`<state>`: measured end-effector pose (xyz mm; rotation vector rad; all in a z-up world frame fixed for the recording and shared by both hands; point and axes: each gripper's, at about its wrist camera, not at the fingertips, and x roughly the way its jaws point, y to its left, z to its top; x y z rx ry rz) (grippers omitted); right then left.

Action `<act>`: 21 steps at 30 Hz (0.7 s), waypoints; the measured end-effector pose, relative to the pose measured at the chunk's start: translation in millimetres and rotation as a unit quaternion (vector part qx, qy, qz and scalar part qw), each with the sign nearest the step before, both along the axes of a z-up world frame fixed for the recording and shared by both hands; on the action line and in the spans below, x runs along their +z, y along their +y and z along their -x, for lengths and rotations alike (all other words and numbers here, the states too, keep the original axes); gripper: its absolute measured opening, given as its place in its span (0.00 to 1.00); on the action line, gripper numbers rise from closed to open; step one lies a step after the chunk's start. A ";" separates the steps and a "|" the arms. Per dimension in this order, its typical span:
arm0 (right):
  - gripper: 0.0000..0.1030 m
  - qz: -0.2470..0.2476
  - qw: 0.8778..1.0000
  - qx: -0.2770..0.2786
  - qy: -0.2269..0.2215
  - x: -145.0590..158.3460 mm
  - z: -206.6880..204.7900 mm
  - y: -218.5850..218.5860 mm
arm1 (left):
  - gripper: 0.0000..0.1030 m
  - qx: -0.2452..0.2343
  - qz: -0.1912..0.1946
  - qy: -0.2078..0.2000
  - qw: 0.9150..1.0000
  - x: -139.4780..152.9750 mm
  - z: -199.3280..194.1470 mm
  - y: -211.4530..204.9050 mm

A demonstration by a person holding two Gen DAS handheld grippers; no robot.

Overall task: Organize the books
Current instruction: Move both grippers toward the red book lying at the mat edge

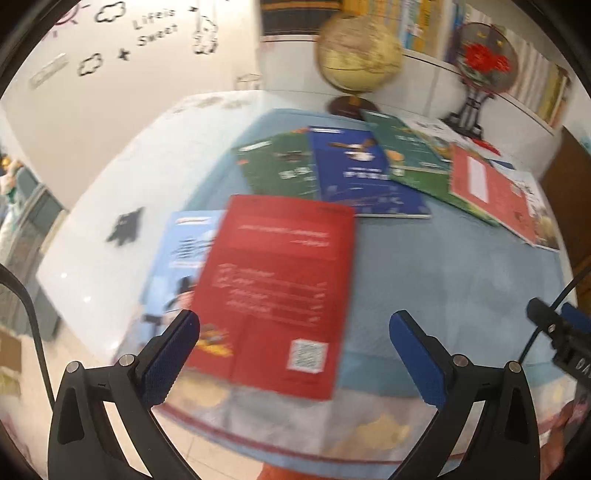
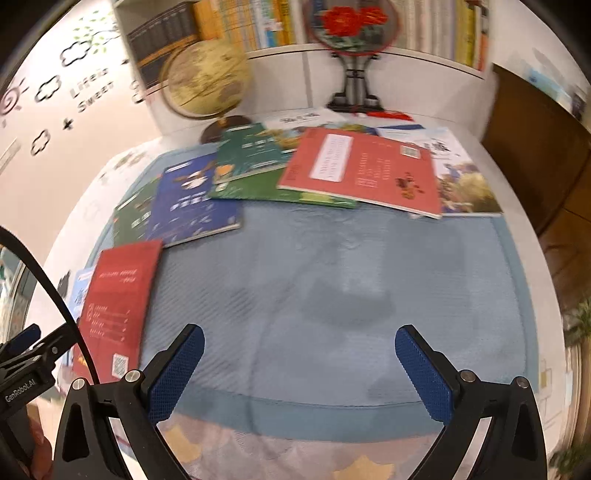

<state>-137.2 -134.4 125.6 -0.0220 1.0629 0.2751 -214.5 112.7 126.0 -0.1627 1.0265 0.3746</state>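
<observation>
We hold both tools angled down over a table covered by a blue mat [image 2: 332, 266], books spread across it. Our left gripper [image 1: 294, 334] stands with its jaws spread wide and nothing between the blue pads; it hangs above the near edge of a red book [image 1: 280, 288] lying back cover up, a square code printed near its lower corner. That red book overlaps a light blue book [image 1: 181, 254] on its left side. Our right gripper [image 2: 300, 349] is likewise spread wide and carries nothing, with only bare mat under it. Farther back we see a loose row: a green book [image 1: 280, 170] partly under a dark blue book [image 1: 365, 173], then another green book [image 2: 251, 151] lying on further ones, and to the right an orange-red book [image 2: 362, 170] on top of a white illustrated one [image 2: 458, 173]. Behind the row stand a globe [image 1: 358, 55] and a round ornament with red flowers [image 2: 351, 26] on a black stand, in front of a white bookshelf [image 2: 424, 26] full of upright volumes. Both views are blurred, so we cannot read any titles
</observation>
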 end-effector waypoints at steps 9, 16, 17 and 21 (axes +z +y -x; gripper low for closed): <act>1.00 0.003 0.996 0.090 -0.016 1.8 15.8 61.2 | 0.99 0.041 0.014 0.005 0.999 -7.1 19.8 67.7; 1.00 -0.008 0.991 0.128 0.029 -19.0 13.3 114.7 | 0.99 -0.009 0.034 0.027 0.999 -29.5 5.0 102.6; 1.00 -0.009 0.990 0.133 0.037 -23.7 14.5 123.9 | 0.99 -0.019 0.037 0.031 0.999 -33.2 1.9 106.8; 0.92 -0.014 0.987 0.147 0.060 -38.3 17.7 153.1 | 0.96 -0.067 0.043 0.050 0.996 -48.5 -15.3 118.0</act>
